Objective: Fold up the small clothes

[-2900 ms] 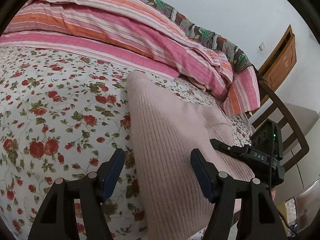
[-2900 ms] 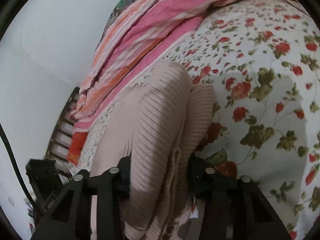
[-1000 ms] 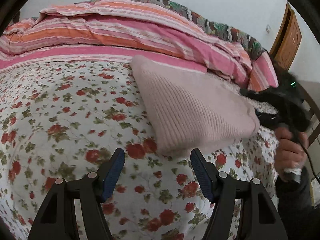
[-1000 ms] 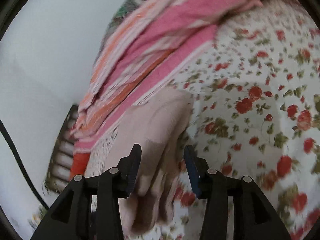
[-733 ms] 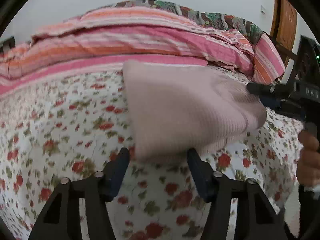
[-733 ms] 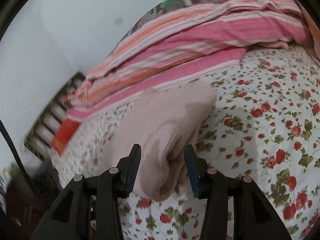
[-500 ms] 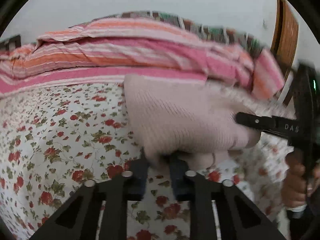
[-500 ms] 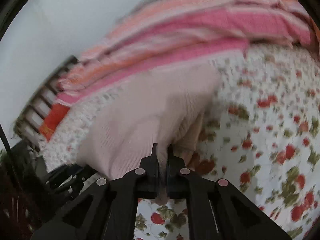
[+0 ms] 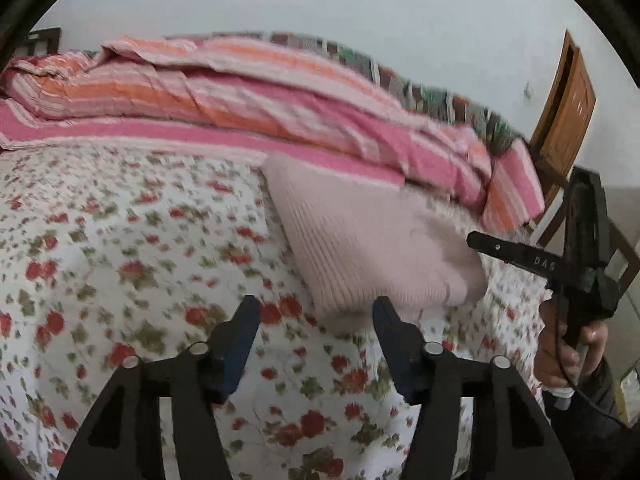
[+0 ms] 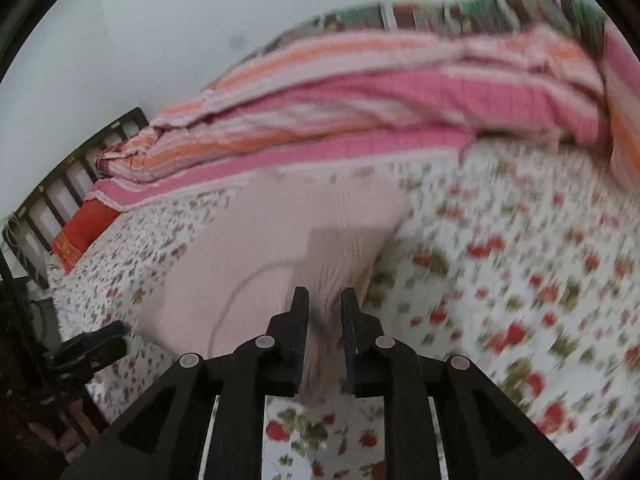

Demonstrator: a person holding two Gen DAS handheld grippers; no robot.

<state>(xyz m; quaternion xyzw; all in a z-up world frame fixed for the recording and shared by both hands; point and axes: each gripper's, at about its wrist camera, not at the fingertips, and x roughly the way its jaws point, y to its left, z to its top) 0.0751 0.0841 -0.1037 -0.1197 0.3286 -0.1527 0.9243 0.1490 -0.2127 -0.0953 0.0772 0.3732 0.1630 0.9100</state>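
Observation:
A pale pink ribbed knit garment (image 9: 360, 248) lies folded on the flowered bed sheet (image 9: 120, 264). My left gripper (image 9: 316, 308) is open, its fingertips just short of the garment's near edge, touching nothing. In the right wrist view the same garment (image 10: 272, 248) spreads ahead, and my right gripper (image 10: 324, 296) is almost shut, with a fold of the garment's near edge pinched between its fingers. The right gripper also shows in the left wrist view (image 9: 516, 256), held by a hand beside the garment's right corner.
A rolled pink and orange striped quilt (image 9: 240, 92) lies along the far side of the bed. A wooden door (image 9: 564, 120) and chair frame stand at the right. A slatted headboard (image 10: 52, 184) and a red cloth (image 10: 80, 232) are at the left of the right wrist view.
My left gripper, shut on the garment's near edge half a second ago, has opened and let go. My right gripper stays closed on the garment's edge. Both views are motion-blurred.

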